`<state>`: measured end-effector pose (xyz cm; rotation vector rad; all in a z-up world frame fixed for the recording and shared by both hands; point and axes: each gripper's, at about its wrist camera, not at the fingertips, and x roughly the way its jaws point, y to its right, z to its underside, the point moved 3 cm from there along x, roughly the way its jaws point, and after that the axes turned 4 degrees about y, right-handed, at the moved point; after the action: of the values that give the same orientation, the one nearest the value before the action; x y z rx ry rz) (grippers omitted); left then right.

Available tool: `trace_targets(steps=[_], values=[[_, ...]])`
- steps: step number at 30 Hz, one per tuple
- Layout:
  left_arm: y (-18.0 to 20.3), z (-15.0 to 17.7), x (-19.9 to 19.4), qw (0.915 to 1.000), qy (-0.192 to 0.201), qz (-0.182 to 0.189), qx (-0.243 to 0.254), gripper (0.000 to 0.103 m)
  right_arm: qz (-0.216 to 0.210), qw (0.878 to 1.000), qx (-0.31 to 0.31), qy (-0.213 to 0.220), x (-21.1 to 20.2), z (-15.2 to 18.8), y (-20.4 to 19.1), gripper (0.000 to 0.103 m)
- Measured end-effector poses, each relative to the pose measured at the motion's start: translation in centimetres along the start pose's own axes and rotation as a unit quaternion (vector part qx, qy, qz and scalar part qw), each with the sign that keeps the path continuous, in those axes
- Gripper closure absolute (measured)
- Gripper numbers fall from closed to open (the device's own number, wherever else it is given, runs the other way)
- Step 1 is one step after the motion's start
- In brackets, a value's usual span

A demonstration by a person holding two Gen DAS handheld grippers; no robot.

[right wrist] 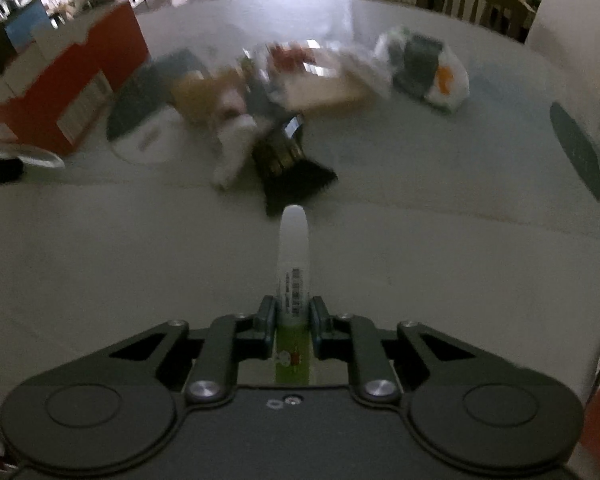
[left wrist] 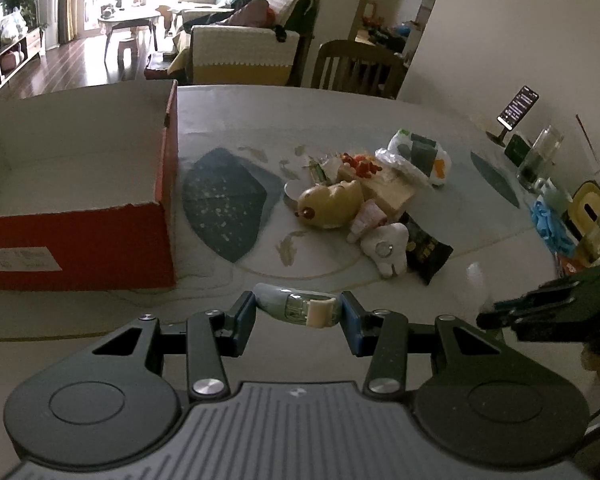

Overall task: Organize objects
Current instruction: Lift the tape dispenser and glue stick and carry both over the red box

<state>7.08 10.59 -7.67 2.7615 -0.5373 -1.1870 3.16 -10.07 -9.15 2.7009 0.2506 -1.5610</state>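
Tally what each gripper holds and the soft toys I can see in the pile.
Held by left gripper: 1, a clear grey-blue case
Held by right gripper: 1, a white and green tube
Soft toys: 2, a yellow duck and a white tooth
Total: 4

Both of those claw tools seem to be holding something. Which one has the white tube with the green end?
The right gripper does: its fingers pinch a slim white tube with a barcode and green end. The left gripper holds a wider greyish, partly clear item set crosswise.
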Motion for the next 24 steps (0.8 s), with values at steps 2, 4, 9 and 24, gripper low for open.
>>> trace_targets(steps=[2,4,9,24], values=[[-0.3,-0.5,-0.3,1.0,0.005,0.001,-0.001,0.059,-0.01,1.0,-0.008,0.02,-1.3,-1.2,-0.9,0.086],[-0.7,-1.0,-0.7,0.9999,0.011,0.003,-0.003,0.059,-0.015,0.999,-0.014,0.036,-2.5,-2.7,-1.9,0.086],[-1.6,-2.8,-2.0,0.9995,0.029,0.008,0.0,0.059,-0.042,0.995,-0.033,0.08,-4.9,-6.1,-4.7,0.086],[-8.1,-9.8,-5.1,0.9957,0.08,-0.027,0.038,0.059,-0.126,0.98,-0.083,0.132,-6.4,-17.9,-13.5,0.086]])
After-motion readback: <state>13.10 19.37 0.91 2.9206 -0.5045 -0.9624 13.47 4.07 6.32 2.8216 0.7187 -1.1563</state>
